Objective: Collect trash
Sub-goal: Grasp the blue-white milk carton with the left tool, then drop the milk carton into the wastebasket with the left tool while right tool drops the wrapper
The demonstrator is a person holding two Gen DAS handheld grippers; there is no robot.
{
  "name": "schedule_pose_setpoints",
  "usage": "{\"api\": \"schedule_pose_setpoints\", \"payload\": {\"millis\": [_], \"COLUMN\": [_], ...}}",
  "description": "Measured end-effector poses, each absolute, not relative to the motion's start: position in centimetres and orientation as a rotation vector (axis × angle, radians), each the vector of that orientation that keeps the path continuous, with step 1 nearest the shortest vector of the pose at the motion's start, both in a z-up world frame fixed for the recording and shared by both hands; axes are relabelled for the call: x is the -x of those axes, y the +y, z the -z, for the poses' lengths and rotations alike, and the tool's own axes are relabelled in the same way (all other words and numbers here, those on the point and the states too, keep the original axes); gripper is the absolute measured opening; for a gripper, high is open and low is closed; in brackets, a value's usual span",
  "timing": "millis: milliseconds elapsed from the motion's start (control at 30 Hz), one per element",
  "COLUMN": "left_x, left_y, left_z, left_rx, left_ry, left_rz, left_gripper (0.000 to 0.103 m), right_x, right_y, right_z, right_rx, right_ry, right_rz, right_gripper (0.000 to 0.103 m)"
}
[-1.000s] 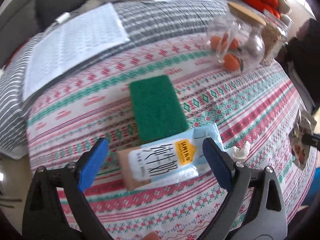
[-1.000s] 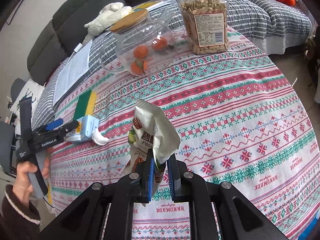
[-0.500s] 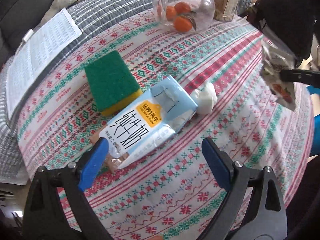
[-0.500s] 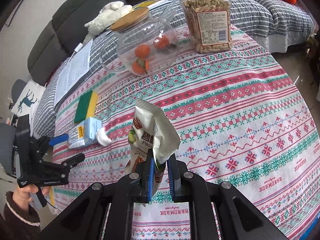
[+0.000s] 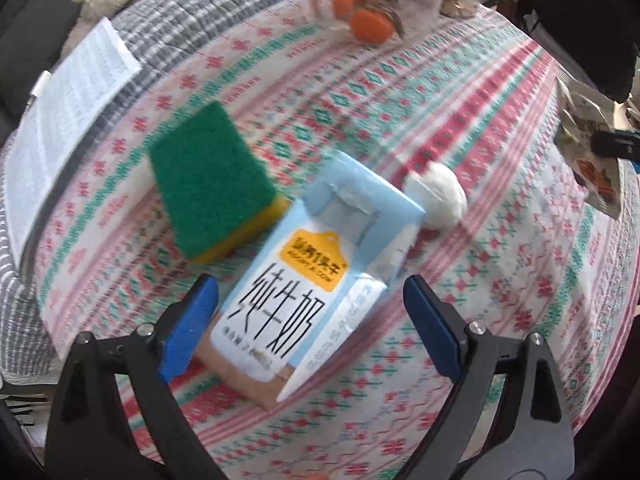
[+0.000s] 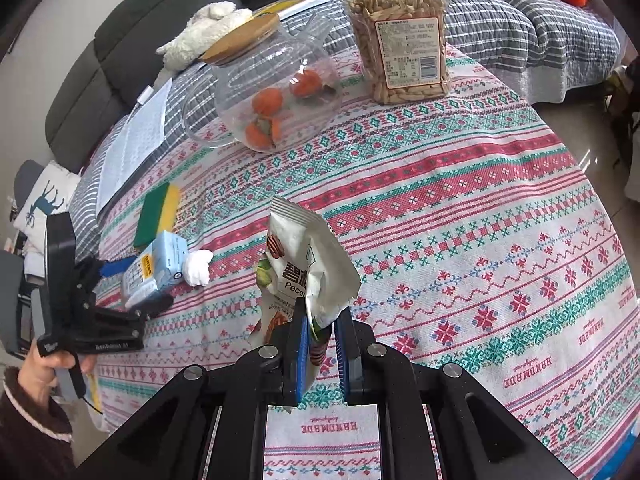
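A flattened light-blue milk carton [image 5: 316, 288] lies on the patterned tablecloth [image 5: 460, 128], its near end between the blue pads of my open left gripper [image 5: 312, 320]. A crumpled white tissue [image 5: 438, 194] lies just beyond the carton. The carton [image 6: 158, 268] and tissue [image 6: 198, 267] also show in the right wrist view, with the left gripper [image 6: 136, 282] around the carton. My right gripper [image 6: 320, 346] is shut on a white pecan snack wrapper [image 6: 304, 264], held above the table; the wrapper also shows in the left wrist view [image 5: 592, 152].
A green and yellow sponge [image 5: 212, 180] lies left of the carton. A glass jar with oranges [image 6: 272, 100] and a plastic jar of snacks [image 6: 400, 36] stand at the far side. A printed sheet [image 6: 136, 144], a plush toy [image 6: 204, 30] and a sofa [image 6: 120, 48] lie beyond.
My left gripper has moved forward, so the carton's near end now sits between its open pads. The right gripper has kept holding the wrapper in place.
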State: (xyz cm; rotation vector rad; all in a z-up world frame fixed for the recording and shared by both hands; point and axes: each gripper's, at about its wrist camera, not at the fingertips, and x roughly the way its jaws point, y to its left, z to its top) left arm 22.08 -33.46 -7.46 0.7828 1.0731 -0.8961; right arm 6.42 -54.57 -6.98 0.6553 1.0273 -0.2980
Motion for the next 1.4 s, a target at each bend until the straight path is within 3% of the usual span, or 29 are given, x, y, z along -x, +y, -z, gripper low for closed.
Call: {"api": "schedule_pose_setpoints", "payload": {"millis": [100, 267, 867, 1067, 1400], "left_x": [-20.3, -19.0, -13.9, -14.9, -15.6], "left_y": [-33.4, -31.6, -17.4, -9.7, -0.6], "left_z": [8.0, 7.8, 1.1, 1.6, 1.4], "left_rx": [-0.806, -0.587, -0.206, 0.011, 0.117], "left_ry": [1.07, 1.132, 1.189, 1.223, 1.205], "left_rz": [0.881, 0.8, 0.611, 0.48, 0.334], "left_gripper": [0.08, 0.059, 0.058, 0.058, 0.058], "right_x": [-6.5, -6.9, -5.6, -6.1, -8.5], "right_y": [-54.3, -53.8, -48.2, -44.2, -37.2], "right_z": [6.9, 6.3, 2.2, 1.8, 1.9], "right_rx": [-0.652, -0.641, -0.606, -0.584, -0.481], "right_ry": [1.029, 1.018, 0.954, 0.969, 1.008], "right_rz": [0.293, 0.271, 0.181, 0.116, 0.011], "right_gripper": [0.013, 0.013, 0.013, 0.013, 0.013]}}
